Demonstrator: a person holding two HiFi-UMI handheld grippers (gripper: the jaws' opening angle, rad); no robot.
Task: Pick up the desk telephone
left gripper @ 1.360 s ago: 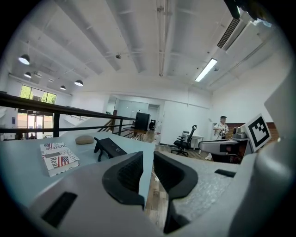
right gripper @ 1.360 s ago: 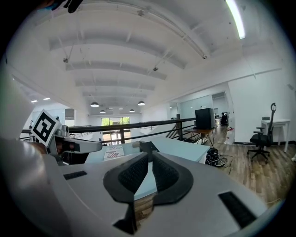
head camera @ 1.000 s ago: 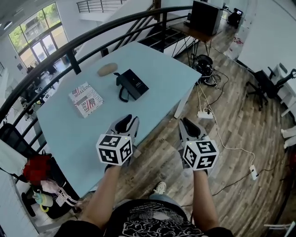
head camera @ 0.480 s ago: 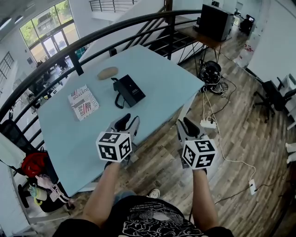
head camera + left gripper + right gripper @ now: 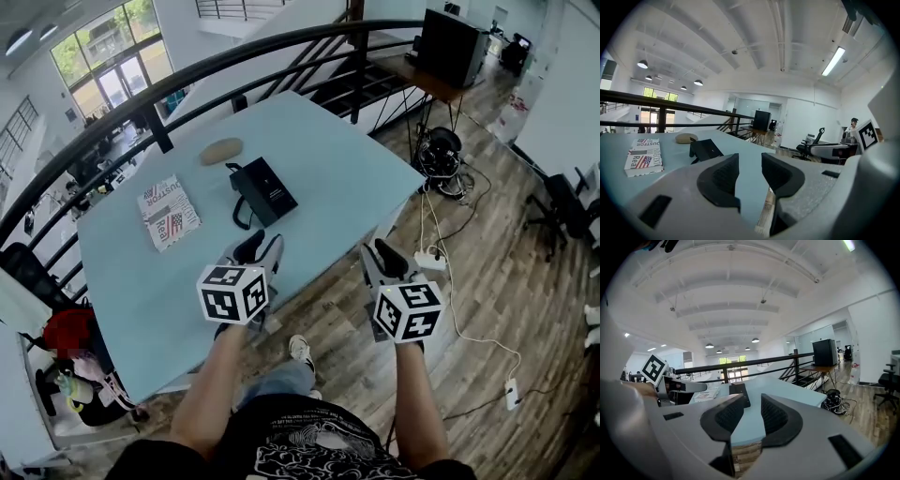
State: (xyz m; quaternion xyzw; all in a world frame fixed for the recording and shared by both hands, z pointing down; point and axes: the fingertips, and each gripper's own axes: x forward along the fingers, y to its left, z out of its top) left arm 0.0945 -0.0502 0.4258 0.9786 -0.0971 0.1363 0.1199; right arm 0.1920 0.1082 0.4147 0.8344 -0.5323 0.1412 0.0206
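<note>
The black desk telephone (image 5: 263, 190) lies near the middle of the pale blue table (image 5: 159, 281), a cord looping off its near left side; it also shows small in the left gripper view (image 5: 706, 149) and the right gripper view (image 5: 739, 392). My left gripper (image 5: 258, 249) hovers over the table's near edge, short of the telephone, its jaws opening with nothing between them. My right gripper (image 5: 382, 255) is held over the floor beyond the table's near edge, to the right of the left one, jaws opening and empty.
A printed booklet (image 5: 170, 211) lies left of the telephone and a tan oval object (image 5: 221, 150) lies behind it. A black railing (image 5: 187, 80) runs along the table's far side. Cables and a power strip (image 5: 429, 259) lie on the wood floor at right.
Both grippers have moved forward toward the table and the telephone. Their jaws stand a little wider than before.
</note>
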